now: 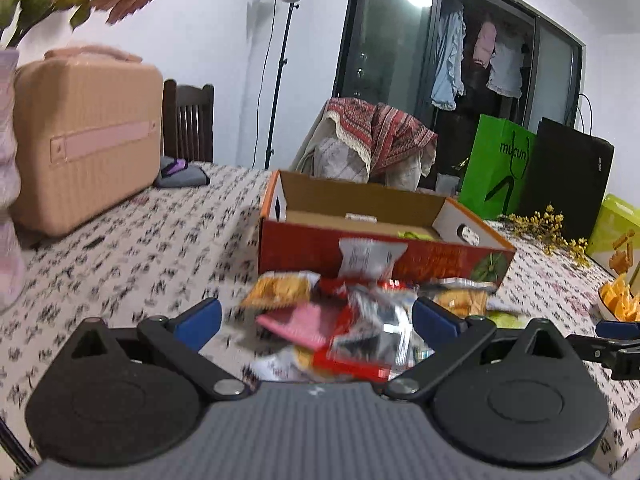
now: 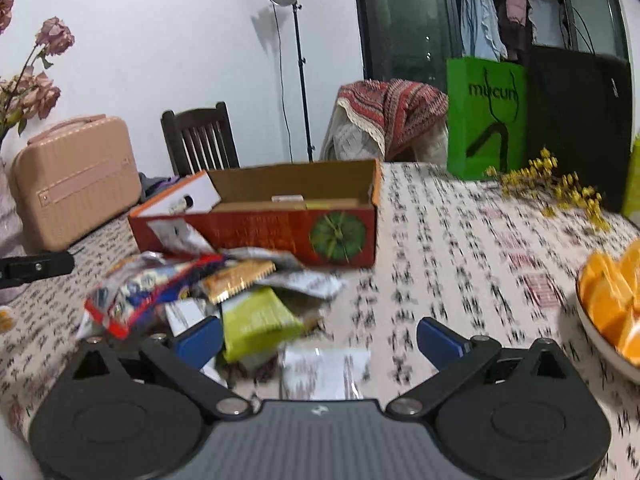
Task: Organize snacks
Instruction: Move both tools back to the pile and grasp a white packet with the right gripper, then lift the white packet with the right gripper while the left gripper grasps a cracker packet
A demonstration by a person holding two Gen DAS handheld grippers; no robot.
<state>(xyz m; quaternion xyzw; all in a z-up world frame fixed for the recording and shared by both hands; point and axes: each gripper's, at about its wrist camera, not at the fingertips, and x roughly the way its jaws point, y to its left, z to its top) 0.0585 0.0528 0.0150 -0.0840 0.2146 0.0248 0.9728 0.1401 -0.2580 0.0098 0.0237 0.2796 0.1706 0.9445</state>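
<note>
Snack pile (image 1: 340, 320) blocks box (image 1: 384, 256) front; tablecloth (image 2: 460, 240) right free.

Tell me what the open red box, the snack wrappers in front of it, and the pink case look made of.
Red box: corrugated cardboard, judging by the plain brown inside and folded flaps; printed outside.
Snack wrappers: thin plastic or foil film, crinkled and shiny, some silvery; blur hides detail.
Pink case: probably hard ribbed plastic with a smooth matte band, though the shell could be another rigid material.
</note>
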